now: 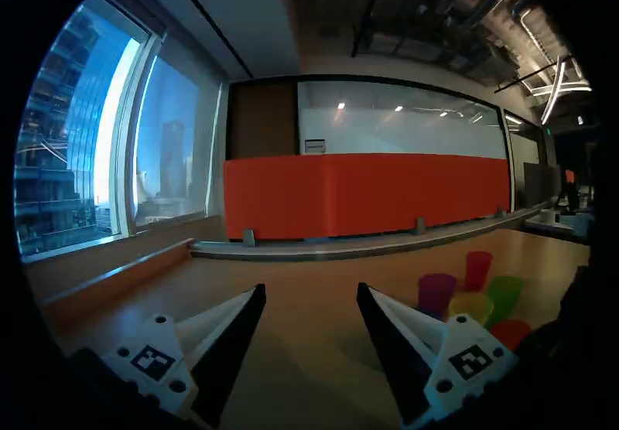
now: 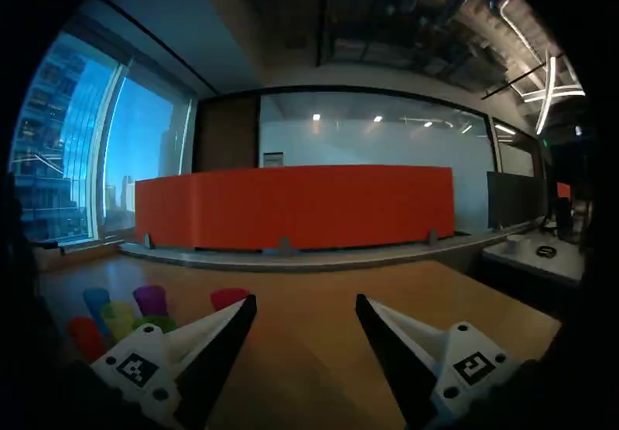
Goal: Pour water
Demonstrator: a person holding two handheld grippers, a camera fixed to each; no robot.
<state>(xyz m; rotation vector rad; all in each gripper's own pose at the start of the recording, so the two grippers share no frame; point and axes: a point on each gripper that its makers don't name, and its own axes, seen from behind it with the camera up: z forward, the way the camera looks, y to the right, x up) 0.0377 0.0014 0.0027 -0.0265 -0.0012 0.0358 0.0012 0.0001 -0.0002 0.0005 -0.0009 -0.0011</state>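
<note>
Now: nothing is held and no cup is picked out.
Left gripper (image 1: 309, 306): jaws wide apart, empty, over the bare table (image 1: 309, 376).
Cups (image 1: 472, 298): a coloured cluster standing upright between the two grippers, short of the table's far edge; I cannot tell which holds water.
Right gripper (image 2: 306, 314): jaws apart, empty.
Advice: take an outer cup squarely, low on its wall, without nudging its neighbours.

orange partition (image 1: 364, 194), wooden table (image 1: 309, 291), windows (image 1: 116, 151)

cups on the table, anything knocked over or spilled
Nothing stands out. The coloured cups stand bunched together on the wooden table, none on its side, and no puddle shows around them.
</note>
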